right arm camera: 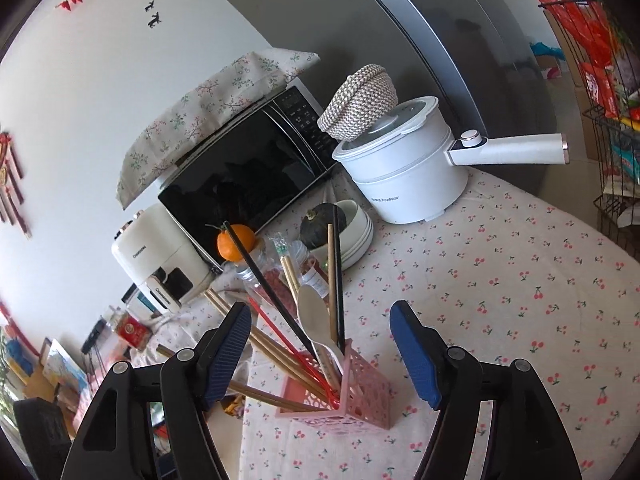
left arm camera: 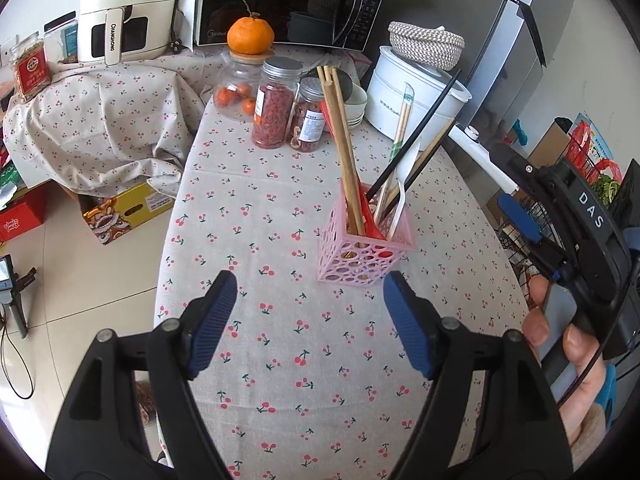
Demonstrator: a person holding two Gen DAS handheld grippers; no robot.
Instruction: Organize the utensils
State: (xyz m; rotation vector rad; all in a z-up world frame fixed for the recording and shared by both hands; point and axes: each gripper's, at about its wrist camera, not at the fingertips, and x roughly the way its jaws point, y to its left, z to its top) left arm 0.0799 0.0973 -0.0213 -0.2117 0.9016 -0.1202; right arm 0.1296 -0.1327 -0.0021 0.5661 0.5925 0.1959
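Note:
A pink perforated utensil holder (left arm camera: 362,258) stands on the cherry-print tablecloth (left arm camera: 280,344). It holds wooden chopsticks (left arm camera: 340,136), a black chopstick (left arm camera: 416,136), a white spoon (left arm camera: 404,184) and a red utensil (left arm camera: 370,216). My left gripper (left arm camera: 310,322) is open and empty, just in front of the holder. My right gripper (right arm camera: 320,356) is open and empty, hovering above the holder (right arm camera: 352,396) with the utensils (right arm camera: 316,320) between its fingers; it also shows at the right of the left wrist view (left arm camera: 532,208).
Behind the holder stand jars (left arm camera: 276,104), stacked bowls (left arm camera: 356,104), a white electric pot (left arm camera: 416,92) with a woven basket on it, a microwave (left arm camera: 288,0), an orange (left arm camera: 251,35) and an air fryer (left arm camera: 128,12). A wire rack (right arm camera: 612,120) stands right of the table.

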